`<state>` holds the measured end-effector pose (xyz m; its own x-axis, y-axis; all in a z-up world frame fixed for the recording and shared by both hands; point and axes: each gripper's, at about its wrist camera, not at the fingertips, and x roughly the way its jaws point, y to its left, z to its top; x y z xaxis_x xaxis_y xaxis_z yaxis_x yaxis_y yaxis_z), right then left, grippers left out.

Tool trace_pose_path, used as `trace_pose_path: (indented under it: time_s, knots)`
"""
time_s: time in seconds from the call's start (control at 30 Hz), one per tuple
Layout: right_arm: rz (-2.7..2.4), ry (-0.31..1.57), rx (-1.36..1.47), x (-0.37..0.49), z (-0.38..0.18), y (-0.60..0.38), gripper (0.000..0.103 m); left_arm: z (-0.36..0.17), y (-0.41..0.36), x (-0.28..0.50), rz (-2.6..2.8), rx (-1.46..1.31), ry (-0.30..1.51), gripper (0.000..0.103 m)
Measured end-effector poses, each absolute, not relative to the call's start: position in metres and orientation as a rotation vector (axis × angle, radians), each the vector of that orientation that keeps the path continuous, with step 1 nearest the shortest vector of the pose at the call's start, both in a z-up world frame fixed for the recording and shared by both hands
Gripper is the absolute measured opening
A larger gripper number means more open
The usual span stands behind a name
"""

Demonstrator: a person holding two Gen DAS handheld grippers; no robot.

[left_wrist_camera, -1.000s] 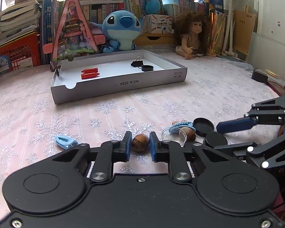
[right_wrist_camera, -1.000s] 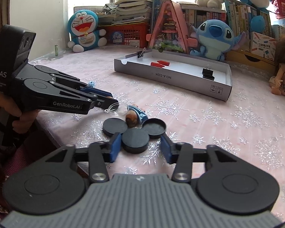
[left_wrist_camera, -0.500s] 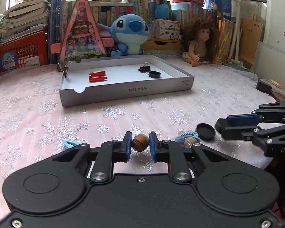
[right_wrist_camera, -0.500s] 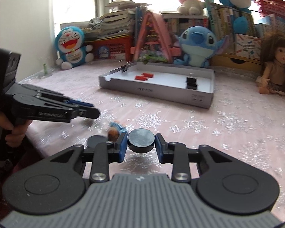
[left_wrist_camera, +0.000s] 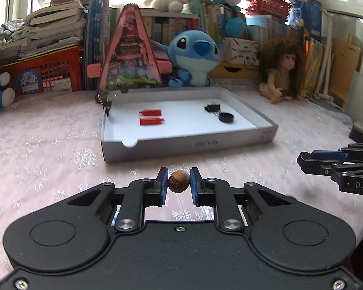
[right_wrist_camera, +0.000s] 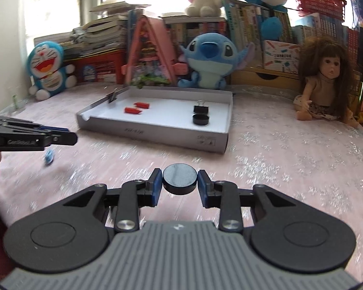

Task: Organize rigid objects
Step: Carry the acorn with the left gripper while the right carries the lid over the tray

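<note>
The left tool (left_wrist_camera: 179,181) pinches a small hard nut (left_wrist_camera: 178,181); the right tool (right_wrist_camera: 179,182) pinches a stiff black disc (right_wrist_camera: 179,178) by its rim. Both look light, slick, held near the white tray (left_wrist_camera: 188,142).

Brown nut (left_wrist_camera: 178,181) and black disc (right_wrist_camera: 179,179) held aloft.

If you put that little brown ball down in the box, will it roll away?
Probably: the brown ball looks round and smooth. The white box has raised walls that would likely stop it. It seems hard, undented by the left gripper.
</note>
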<state>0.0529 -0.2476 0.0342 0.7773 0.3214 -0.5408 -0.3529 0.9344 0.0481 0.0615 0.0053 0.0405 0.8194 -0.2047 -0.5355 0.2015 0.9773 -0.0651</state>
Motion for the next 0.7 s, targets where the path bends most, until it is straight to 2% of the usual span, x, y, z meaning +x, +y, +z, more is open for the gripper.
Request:
trace_pose_path:
  time_s: [0.7]
  knots:
    - [0.28, 0.619, -0.001, 0.153, 0.055, -0.235, 0.037, 0.064, 0.011, 0.159, -0.131, -0.103, 0.615, 0.018]
